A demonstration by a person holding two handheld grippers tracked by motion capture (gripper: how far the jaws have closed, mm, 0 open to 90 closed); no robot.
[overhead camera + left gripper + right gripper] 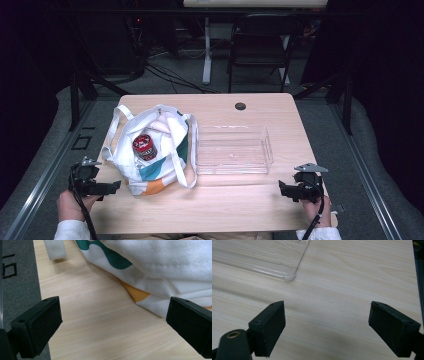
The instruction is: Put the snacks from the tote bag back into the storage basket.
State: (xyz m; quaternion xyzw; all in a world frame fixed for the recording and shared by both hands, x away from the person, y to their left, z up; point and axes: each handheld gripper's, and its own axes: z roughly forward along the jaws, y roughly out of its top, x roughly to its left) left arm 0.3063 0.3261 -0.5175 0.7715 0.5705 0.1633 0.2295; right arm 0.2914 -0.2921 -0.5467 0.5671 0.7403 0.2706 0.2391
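High view catches a red can [144, 147] inside the bag [150, 172]; left gripper [112, 322] near table's left edge, jaws wide apart, empty.

A pale wooden table [220, 205] bears a cloth bag [150, 172] beside a clear tray [232, 167].

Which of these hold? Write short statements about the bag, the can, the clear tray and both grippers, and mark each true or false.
1. The red can lies inside the tote bag. True.
2. The clear tray holds a bottle. False: it is empty.
3. The left gripper grips the bag's strap. False: its jaws stand open over bare table, with nothing between them.
4. The right gripper is open, holding nothing. True.
5. The tray sits left of the bag. False: in the high view it sits to its right.
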